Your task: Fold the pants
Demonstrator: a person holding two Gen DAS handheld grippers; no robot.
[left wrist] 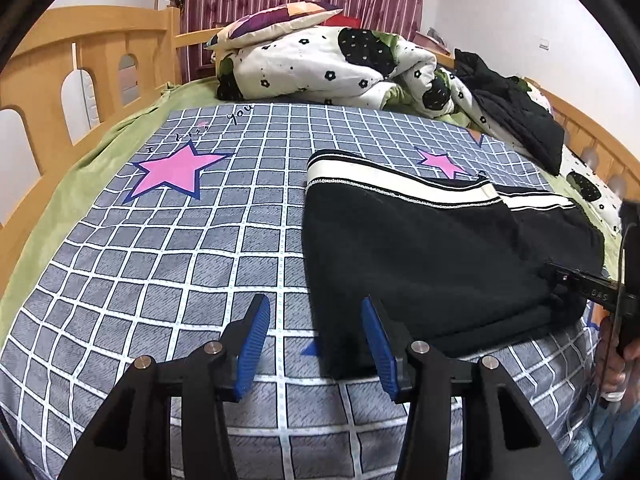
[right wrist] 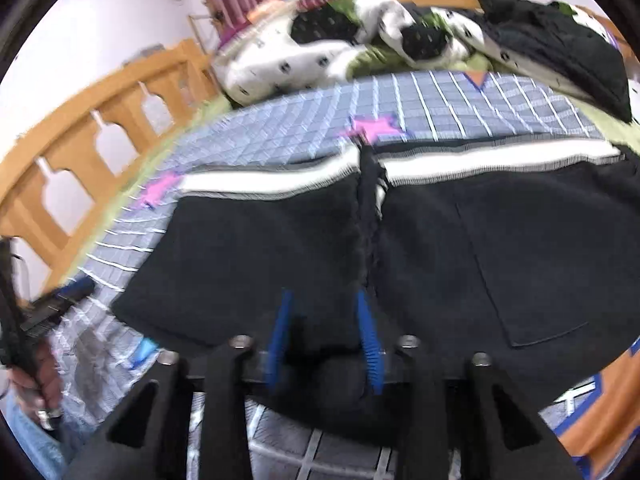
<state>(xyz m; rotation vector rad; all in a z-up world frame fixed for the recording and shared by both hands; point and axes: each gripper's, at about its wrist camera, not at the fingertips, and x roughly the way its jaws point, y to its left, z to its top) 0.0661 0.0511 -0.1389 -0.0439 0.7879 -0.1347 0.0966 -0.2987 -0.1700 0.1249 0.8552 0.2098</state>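
My left gripper [left wrist: 316,324] hangs over the grey checked bedsheet [left wrist: 168,264], jaws apart with nothing between them, its right finger just at the near left corner of the black pants [left wrist: 432,256]. The pants lie folded on the sheet's right side, white-striped waistband [left wrist: 384,178] toward the floral quilt [left wrist: 320,68]. My right gripper [right wrist: 324,340] sits low at the pants' near edge, jaws narrow with black cloth bunched between the blue pads [right wrist: 368,340]; the view is blurred, so I cannot tell whether they pinch it
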